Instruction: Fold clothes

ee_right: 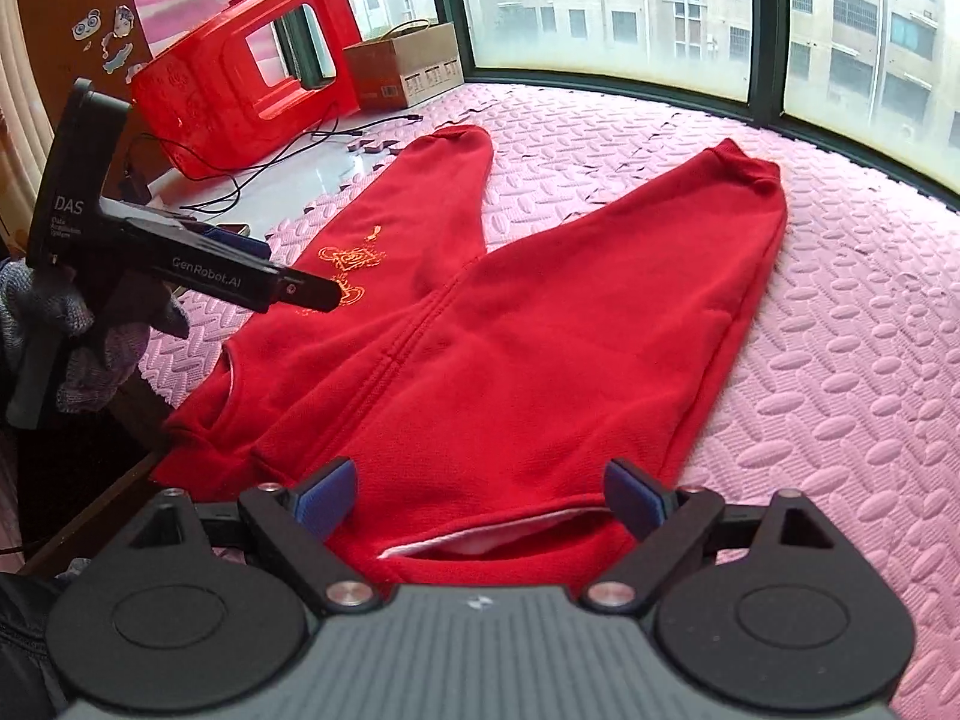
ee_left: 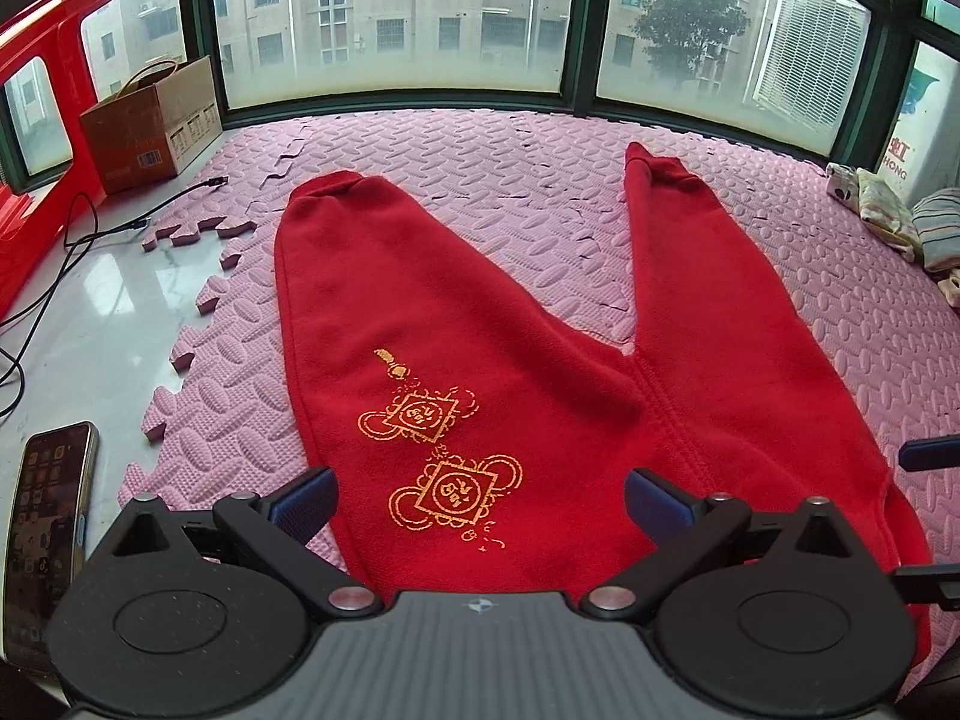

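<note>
Red fleece trousers [ee_left: 480, 324] with gold knot prints lie flat on the pink foam mat [ee_left: 480, 144], legs spread in a V away from me, waist nearest. My left gripper [ee_left: 480, 501] is open, hovering over the waist end above the printed leg, holding nothing. In the right wrist view the trousers [ee_right: 528, 312] fill the middle. My right gripper [ee_right: 480, 495] is open over the waistband opening, where white lining shows, and is empty. The left gripper's body [ee_right: 180, 258] appears at the left, held by a gloved hand.
A red plastic stool [ee_right: 240, 72] and a cardboard box [ee_left: 150, 120] stand at the far left by the window. Cables [ee_left: 78, 234] and a phone [ee_left: 48, 528] lie on the white sill left of the mat. Folded clothes [ee_left: 894, 210] sit at the far right.
</note>
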Action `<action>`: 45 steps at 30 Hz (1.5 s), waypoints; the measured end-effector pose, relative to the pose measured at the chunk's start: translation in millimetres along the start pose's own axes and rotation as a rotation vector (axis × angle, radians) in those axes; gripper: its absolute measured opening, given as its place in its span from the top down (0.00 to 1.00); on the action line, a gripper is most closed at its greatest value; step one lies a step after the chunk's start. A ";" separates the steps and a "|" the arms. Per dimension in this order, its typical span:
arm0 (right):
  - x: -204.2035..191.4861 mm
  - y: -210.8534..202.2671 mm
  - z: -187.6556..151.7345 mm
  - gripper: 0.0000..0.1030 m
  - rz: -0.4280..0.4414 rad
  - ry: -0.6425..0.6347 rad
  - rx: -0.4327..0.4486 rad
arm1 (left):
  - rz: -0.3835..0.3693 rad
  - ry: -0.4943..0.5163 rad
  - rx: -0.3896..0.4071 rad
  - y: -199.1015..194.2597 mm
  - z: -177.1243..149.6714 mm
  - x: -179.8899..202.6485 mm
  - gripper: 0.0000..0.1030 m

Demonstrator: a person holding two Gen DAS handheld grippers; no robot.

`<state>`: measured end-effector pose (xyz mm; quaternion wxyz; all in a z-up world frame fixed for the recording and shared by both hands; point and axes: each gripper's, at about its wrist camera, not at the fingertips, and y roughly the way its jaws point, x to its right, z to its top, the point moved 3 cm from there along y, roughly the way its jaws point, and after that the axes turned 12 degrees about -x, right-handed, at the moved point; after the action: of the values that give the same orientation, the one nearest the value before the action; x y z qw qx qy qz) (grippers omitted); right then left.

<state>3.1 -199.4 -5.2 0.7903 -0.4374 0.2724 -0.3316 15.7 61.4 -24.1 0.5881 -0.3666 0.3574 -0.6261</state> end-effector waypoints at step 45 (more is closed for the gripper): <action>211.2 110.2 166.0 0.61 -0.088 0.465 -0.007 | -0.418 0.440 -0.084 -18.9 -28.3 153.7 0.85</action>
<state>287.7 -231.8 -53.1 0.6896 -0.3633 0.4290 -0.4566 -24.2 -90.5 -15.1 0.3393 -0.3117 0.4185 -0.7827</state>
